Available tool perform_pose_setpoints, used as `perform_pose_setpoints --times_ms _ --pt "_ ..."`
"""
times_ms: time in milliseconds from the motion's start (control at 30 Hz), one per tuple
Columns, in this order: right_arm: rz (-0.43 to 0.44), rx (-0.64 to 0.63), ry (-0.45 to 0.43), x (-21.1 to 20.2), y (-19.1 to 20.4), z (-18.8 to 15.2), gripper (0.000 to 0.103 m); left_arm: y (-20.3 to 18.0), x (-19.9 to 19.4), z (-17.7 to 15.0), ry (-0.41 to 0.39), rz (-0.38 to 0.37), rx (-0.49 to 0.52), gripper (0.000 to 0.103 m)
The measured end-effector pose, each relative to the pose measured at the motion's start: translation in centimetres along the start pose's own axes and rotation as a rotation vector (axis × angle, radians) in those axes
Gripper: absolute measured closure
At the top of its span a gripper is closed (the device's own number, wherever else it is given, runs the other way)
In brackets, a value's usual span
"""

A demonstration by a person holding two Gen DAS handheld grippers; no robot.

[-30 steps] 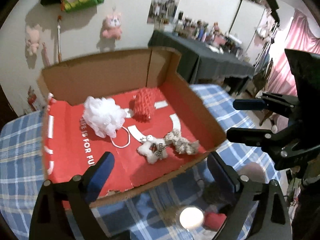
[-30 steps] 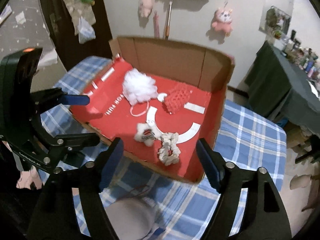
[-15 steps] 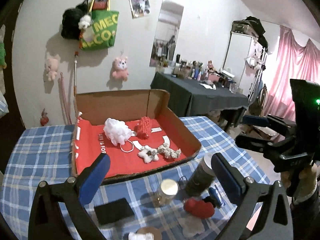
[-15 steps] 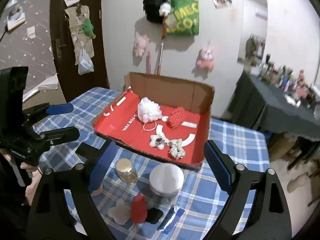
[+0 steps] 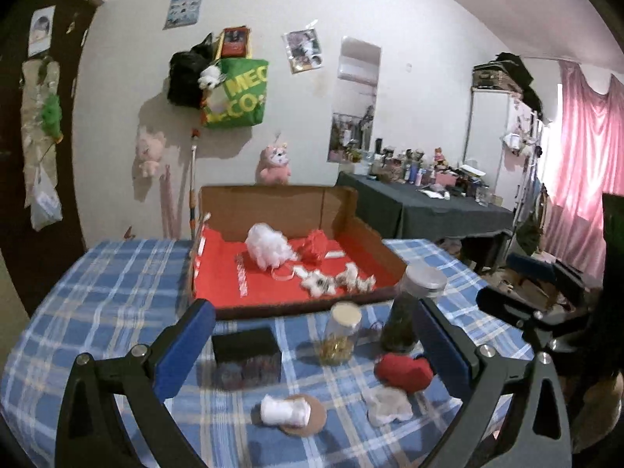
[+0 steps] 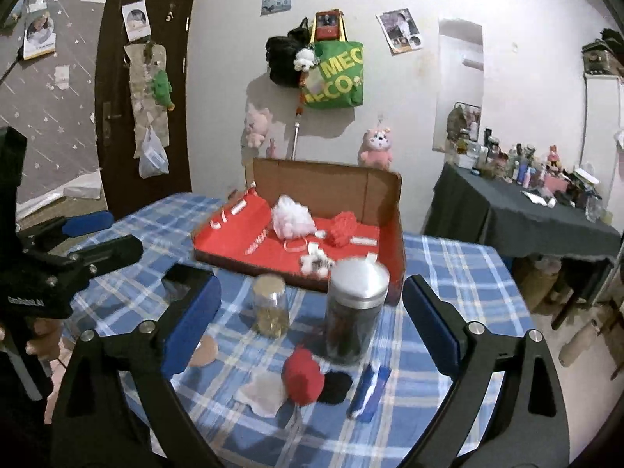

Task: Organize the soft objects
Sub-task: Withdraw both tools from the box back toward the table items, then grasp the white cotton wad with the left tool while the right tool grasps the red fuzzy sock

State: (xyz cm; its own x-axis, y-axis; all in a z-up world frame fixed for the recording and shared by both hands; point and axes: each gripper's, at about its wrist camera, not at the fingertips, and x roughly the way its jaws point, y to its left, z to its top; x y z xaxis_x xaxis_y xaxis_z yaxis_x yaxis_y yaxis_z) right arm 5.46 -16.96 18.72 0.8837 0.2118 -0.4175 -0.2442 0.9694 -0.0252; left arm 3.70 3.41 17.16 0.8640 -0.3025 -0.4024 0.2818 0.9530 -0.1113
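An open cardboard box (image 5: 273, 210) (image 6: 386, 210) with a red lining stands on the table's far side. In it lie a white puff (image 5: 269, 247) (image 6: 290, 218), a red knitted piece (image 5: 314, 247) (image 6: 345, 226), a small white plush (image 5: 318, 284) (image 6: 314, 259) and a beige scrunchie (image 5: 355, 277). Near the front lie a red plush heart (image 5: 403, 372) (image 6: 304, 376), a pale flat soft piece (image 5: 388, 407) (image 6: 261, 392) and a white roll (image 5: 284, 409). My left gripper (image 5: 314, 345) and my right gripper (image 6: 310, 323) are both open and empty, held back above the table's near side.
A tall jar with a metal lid (image 5: 409, 308) (image 6: 357, 308), a small glass jar (image 5: 341, 333) (image 6: 270, 304), a black box (image 5: 245, 353), a round coaster (image 5: 308, 415) and a blue object (image 6: 368, 390) stand on the blue checked tablecloth (image 5: 117, 284). A dark side table (image 6: 526, 214) stands at the right.
Both grippers have pulled back and up from the box, staying open. The jars and the loose soft things on the near side of the table have come into view.
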Motion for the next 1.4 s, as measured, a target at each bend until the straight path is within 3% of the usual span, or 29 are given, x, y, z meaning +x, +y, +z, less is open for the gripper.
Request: perform_pose_setpoints --times_ms 200,467,767,1167,1300,1400 --pt "-0.059 -0.02 0.015 2.2 0.9 -4.6 0.007 0.2 2.0 -4.1 0.043 0.063 -0.003 0.0" --pt "-0.083 0.008 0.085 5.1 0.9 -8.3 0.007 0.5 4.4 -7.6 0.1 0.087 -0.001 0.0" --pt "-0.085 0.0 0.128 6.9 0.8 -9.2 0.007 1.4 5.8 -8.9 0.15 0.116 -0.023 0.0" --pt "-0.013 -0.005 0.175 8.7 0.9 -9.3 0.008 2.6 7.4 -9.6 0.206 0.141 -0.031 0.0" --pt "-0.003 -0.029 0.2 9.6 1.2 -9.3 0.022 3.1 8.1 -9.9 0.233 0.141 -0.041 0.002" --pt "-0.006 -0.03 0.222 10.2 1.0 -9.4 0.031 3.3 8.7 -10.0 0.255 0.132 -0.047 0.011"
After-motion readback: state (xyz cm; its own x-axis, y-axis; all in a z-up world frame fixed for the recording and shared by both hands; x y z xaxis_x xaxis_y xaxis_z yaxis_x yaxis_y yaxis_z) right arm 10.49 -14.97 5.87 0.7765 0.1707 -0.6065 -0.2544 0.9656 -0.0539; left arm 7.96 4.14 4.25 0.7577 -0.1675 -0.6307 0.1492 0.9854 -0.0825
